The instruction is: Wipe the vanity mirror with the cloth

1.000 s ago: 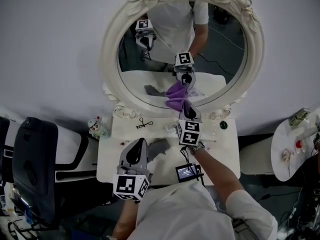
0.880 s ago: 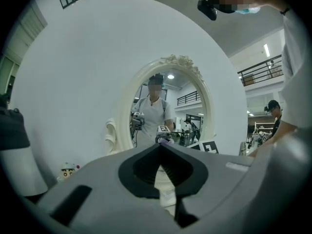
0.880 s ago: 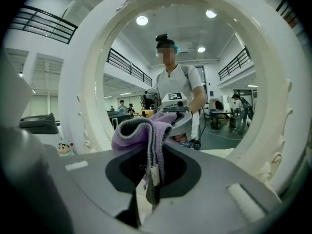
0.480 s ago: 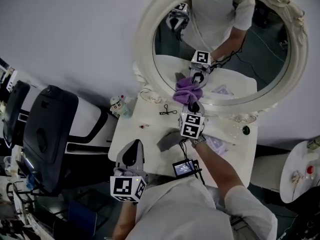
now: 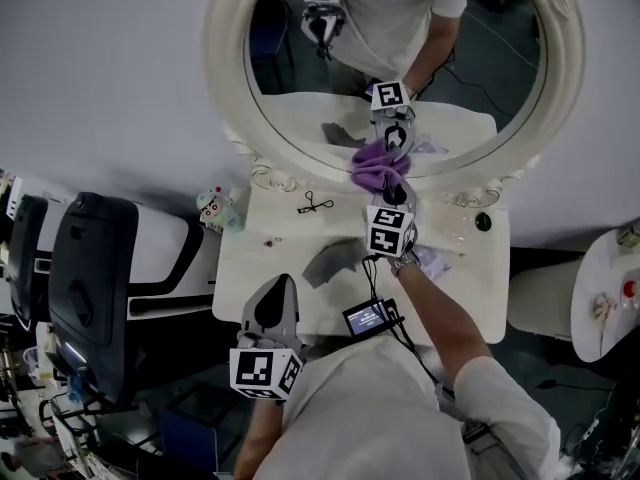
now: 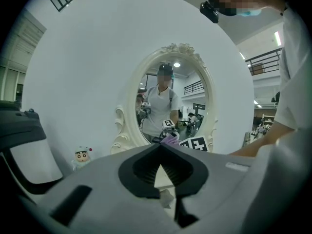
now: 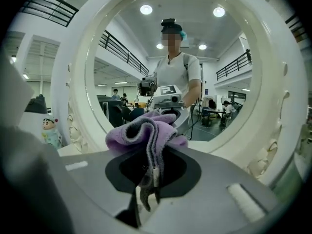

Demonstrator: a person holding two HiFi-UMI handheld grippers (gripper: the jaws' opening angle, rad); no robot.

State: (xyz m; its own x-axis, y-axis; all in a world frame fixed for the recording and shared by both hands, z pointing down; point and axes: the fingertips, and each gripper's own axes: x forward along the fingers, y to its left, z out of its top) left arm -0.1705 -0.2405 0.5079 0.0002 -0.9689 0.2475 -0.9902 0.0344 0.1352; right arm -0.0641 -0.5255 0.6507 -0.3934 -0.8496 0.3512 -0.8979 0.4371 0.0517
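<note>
The oval vanity mirror [image 5: 300, 143] in a white ornate frame stands at the back of the white table [image 5: 470, 288]. A purple cloth [image 5: 377, 166] is bunched against the lower middle of the glass, and my right gripper [image 5: 392, 193] is shut on it. In the right gripper view the cloth [image 7: 145, 129] spills over the jaws right in front of the mirror frame [image 7: 275, 106]. My left gripper [image 5: 273, 306] hangs shut and empty over the table's front left edge. From the left gripper view the mirror [image 6: 170, 101] is farther off.
A grey cloth [image 5: 330, 261] lies on the table, with a small screen device [image 5: 367, 317] at the front edge and a small black wire item [image 5: 315, 204] near the mirror base. A figurine [image 5: 212, 208] stands at the left corner. Black chair [image 5: 85, 288] left, round side table [image 5: 610, 298] right.
The head camera swung, so the whole scene shifted. The right gripper slid the purple cloth left along the lower glass, then back toward the middle. The left gripper stayed low and shut.
</note>
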